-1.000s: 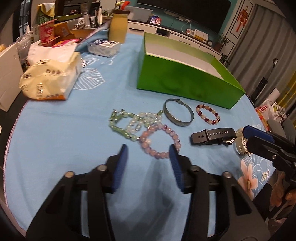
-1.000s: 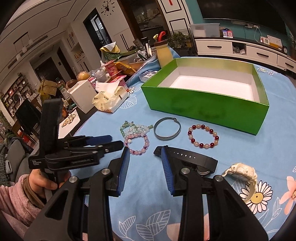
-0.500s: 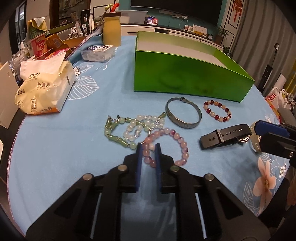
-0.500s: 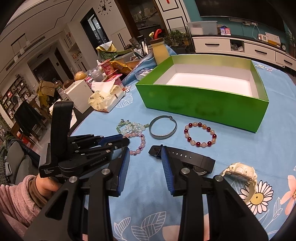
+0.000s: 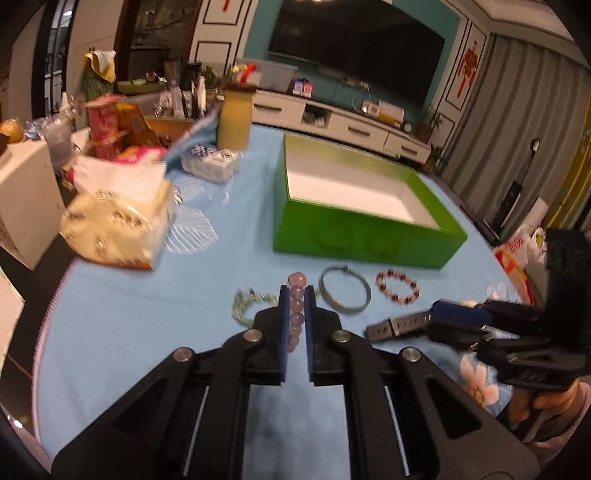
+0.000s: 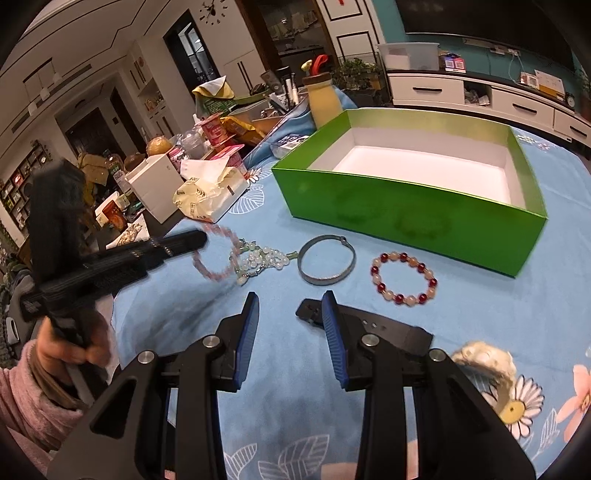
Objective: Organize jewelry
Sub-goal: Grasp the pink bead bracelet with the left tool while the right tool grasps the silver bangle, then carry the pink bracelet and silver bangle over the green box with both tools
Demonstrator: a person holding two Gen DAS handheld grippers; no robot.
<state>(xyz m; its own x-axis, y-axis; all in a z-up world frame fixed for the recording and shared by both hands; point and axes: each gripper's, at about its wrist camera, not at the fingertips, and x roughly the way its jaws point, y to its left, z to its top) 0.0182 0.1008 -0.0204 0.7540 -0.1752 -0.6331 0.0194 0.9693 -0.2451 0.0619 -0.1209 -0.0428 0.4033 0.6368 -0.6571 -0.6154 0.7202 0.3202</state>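
I can read no text from either wrist view; print on the tissue pack (image 6: 207,195) and red snack cartons (image 6: 215,130) too blurred; wall clock (image 6: 211,14) numerals too small.

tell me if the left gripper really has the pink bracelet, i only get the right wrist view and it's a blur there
observer: yes. In the left wrist view the left gripper is shut on the pink bead bracelet, with the beads lined up between its blue pads.
operator: did it catch the green beads too
observer: no. The green bead bracelet lies on the blue tablecloth left of the pads, not between them.
operator: where's my right gripper over the strap
observer: the right gripper overlaps the black watch strap at one end. The holed free end pokes out clear of it.
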